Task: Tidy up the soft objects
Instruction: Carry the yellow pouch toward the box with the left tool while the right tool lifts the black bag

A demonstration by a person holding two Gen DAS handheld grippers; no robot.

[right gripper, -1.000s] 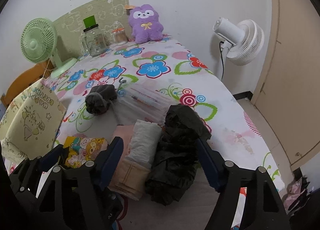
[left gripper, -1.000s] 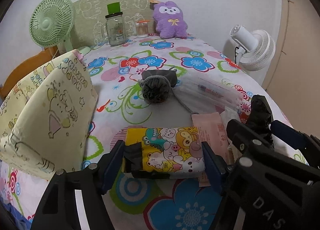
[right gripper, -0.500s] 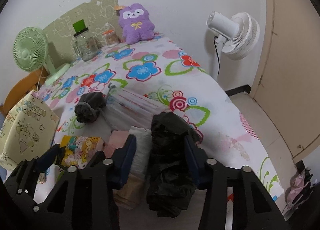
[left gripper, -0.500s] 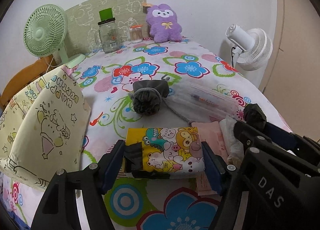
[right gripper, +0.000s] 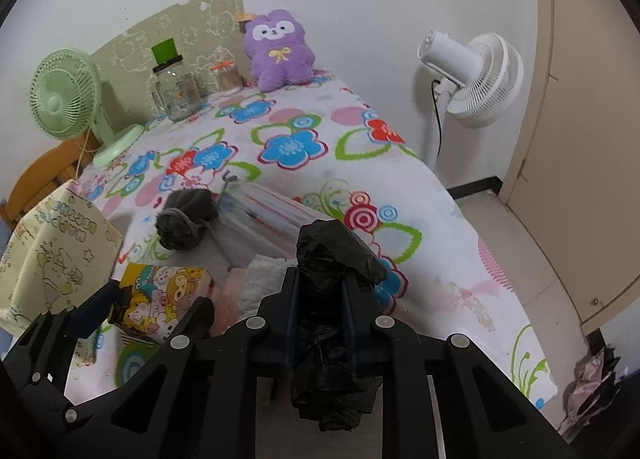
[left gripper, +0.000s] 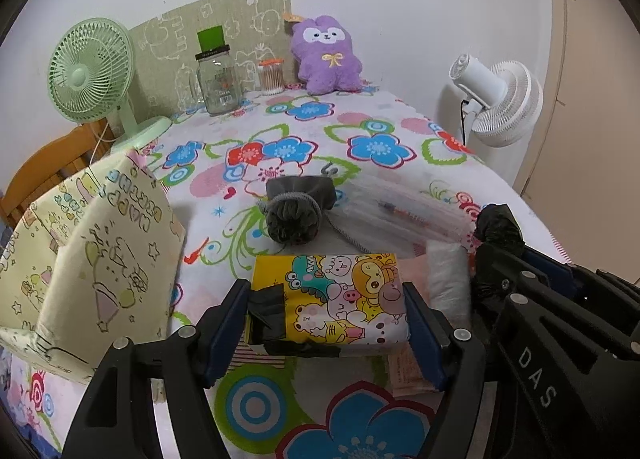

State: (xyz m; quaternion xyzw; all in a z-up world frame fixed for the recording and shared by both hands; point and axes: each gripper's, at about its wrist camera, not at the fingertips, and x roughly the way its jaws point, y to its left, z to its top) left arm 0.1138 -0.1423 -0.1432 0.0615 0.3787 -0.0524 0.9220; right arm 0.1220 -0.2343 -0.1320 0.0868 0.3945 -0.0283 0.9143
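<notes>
- While both grippers point steeply down at the flowered bedspread (left gripper: pixel 376 147), each has a soft thing between its fingers.
- Left gripper (left gripper: pixel 327 309): fingers set wide, one pad at each end of the cartoon-print tissue pack (left gripper: pixel 340 299). The pads meet the pack's ends; the pack sits level across the gap, its underside close over the spread.
- Right gripper (right gripper: pixel 320 303): jaws closing, now narrow, with the black plastic bag (right gripper: pixel 332 267) bunched between them. The bag bulges above the fingertips and hangs crumpled below them.
- In the left wrist view the right gripper's body sits just right of the left one, angled in toward the same spot, the bag's top showing above it.
- Between the two grippers lie a white fluffy cloth (left gripper: pixel 446 279) and a pink packet (left gripper: pixel 412 267), both flat on the spread.
- Farther up the bed: a grey drawstring pouch (left gripper: pixel 294 209) beside a clear plastic sleeve (left gripper: pixel 400 211).
- To the left stands a pale yellow printed bag (left gripper: pixel 88 259), mouth up.
- At the far edge, by the wall: purple plush toy (left gripper: pixel 326 55), glass jar (left gripper: pixel 218 85), green fan (left gripper: pixel 90 73). A white fan (left gripper: pixel 498 103) stands off the bed's right side.
</notes>
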